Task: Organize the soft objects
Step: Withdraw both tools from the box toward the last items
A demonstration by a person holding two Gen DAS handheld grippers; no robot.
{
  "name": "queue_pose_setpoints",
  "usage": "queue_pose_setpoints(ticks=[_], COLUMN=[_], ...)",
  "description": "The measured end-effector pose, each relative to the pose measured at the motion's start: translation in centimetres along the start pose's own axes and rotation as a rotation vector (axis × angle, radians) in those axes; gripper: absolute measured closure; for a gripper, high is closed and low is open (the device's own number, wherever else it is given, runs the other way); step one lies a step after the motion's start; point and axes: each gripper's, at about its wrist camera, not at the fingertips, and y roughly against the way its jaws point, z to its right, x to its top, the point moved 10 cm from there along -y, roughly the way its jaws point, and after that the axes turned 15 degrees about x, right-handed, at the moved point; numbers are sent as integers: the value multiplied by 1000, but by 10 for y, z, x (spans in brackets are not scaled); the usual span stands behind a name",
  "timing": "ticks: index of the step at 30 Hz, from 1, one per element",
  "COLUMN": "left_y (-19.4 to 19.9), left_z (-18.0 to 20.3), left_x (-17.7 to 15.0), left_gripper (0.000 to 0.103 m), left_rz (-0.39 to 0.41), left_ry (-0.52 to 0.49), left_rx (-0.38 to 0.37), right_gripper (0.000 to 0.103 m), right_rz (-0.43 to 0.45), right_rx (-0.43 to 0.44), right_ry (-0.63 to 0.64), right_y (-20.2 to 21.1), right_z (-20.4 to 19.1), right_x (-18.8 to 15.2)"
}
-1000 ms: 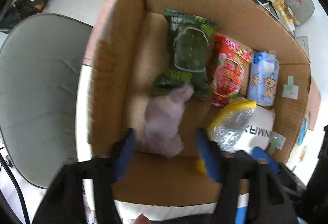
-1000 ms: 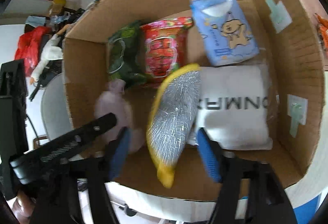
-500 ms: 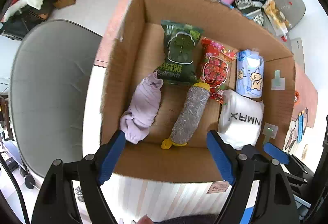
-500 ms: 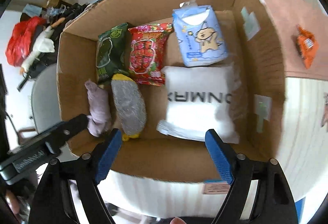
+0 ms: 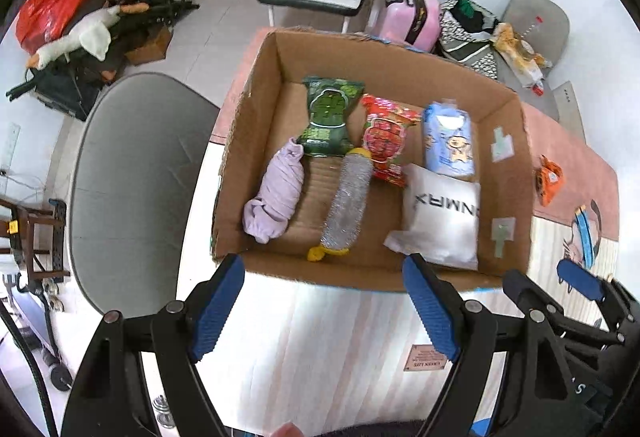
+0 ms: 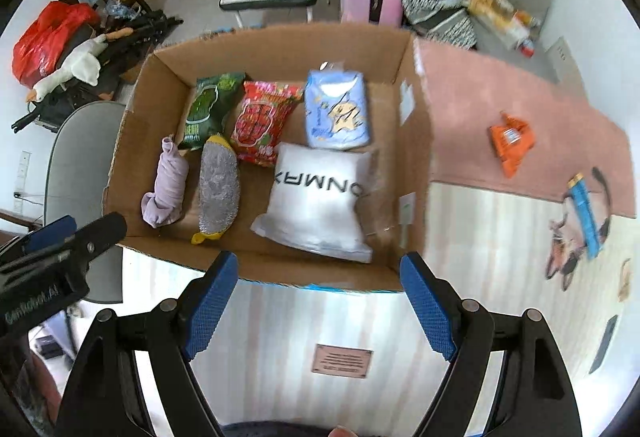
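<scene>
Soft items, lilac cloth roll (image 5: 276, 197) and silver scrubber (image 5: 347, 205), lie in cardboard box (image 5: 256, 141) on worktop (image 5: 340, 333). Left tongs (image 5: 324, 305), right tongs (image 6: 318, 301): both wide open, empty, above box's near edge.

left gripper (image 5: 322, 273): fingers apart, empty, pointing down | right gripper (image 6: 318, 269): fingers apart, empty, pointing down

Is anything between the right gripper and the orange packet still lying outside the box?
Nothing visible. The orange packet lies alone on the pink mat, right of the cardboard box. The right gripper is open and empty above the table.
</scene>
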Motion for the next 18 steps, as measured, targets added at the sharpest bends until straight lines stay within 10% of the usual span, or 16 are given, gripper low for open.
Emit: queue_pose_setpoints(ticks=[6, 8, 18], left_y=[28, 34, 61], left_z=[2, 2, 51], left_x=[-5, -5, 20], left_gripper=[13, 3, 3], left_rz=[43, 55, 123], left_ry=[7, 18, -29], left_rx=[-2, -4, 18], right_gripper=[17, 2, 0], right_rz=[34, 50, 101], right_rx=[18, 32, 114], right_ry=[18, 16, -50], right_y=[25, 30, 55], right_z=[-1, 1, 41], right_x=[-9, -9, -10])
